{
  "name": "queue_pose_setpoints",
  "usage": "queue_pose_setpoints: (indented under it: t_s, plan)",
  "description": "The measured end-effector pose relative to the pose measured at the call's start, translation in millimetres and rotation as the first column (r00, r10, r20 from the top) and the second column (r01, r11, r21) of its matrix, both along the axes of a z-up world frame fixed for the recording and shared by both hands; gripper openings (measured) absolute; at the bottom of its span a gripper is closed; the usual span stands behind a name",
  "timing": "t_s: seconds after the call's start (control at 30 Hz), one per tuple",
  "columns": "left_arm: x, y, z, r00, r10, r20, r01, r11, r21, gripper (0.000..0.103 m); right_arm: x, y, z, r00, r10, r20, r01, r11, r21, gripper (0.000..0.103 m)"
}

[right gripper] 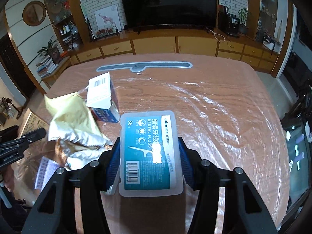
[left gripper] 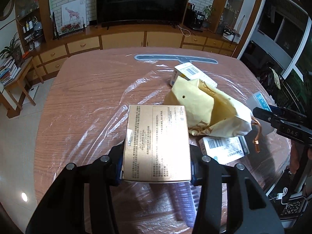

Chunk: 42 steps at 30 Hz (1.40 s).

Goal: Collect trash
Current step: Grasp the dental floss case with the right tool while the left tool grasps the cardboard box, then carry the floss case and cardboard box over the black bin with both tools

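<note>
Two claws are both closed on trash above the worktop [right gripper: 224, 107]: left claw [left gripper: 157, 163] grips a stiff, light gold carton [left gripper: 158, 142] by its sides, right claw [right gripper: 149, 161] pinches a smooth, probably slippery plastic floss case [right gripper: 150, 152].

The reddish wood-grain counter [left gripper: 78, 97] lies under a glossy, wrinkled clear plastic film [right gripper: 224, 105]. The gold cardboard box [left gripper: 158, 142] has a satin metallic sheen. The frosted translucent plastic floss case [right gripper: 150, 152] carries a smooth teal label. The pale yellow bag [left gripper: 204, 105] looks like crumpled matt paper, possibly cloth.
</note>
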State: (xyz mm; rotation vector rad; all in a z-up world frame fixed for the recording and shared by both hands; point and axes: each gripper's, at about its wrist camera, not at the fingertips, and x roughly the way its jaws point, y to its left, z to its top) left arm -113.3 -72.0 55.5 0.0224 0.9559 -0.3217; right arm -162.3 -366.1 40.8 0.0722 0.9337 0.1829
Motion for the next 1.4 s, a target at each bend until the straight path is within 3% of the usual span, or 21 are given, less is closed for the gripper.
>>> queue_pose_setpoints:
  t_s: [0.47, 1.03, 1.4]
  plan:
    - [-32.3, -5.8, 6.9, 0.999, -0.033, 0.014, 0.033, 0.999, -0.011, 0.048, -52.2, -2.5, 7.8, 0.999, 0.016, -0.048, -0.009, 0.988, 0.153, 0.054]
    - [-83.1, -29.0, 10.9, 0.995, -0.096, 0.018, 0.096, 0.995, -0.006, 0.048, -105.3, -1.7, 22.3, 0.997, 0.064, -0.032, -0.056, 0.978, 0.201, 0.054]
    - [-120.4, -37.7, -0.3, 0.991, -0.129, -0.020, 0.129, 0.992, -0.003, 0.048, -141.5, -1.8, 14.6, 0.995, 0.084, -0.058, -0.070, 0.976, 0.206, 0.054]
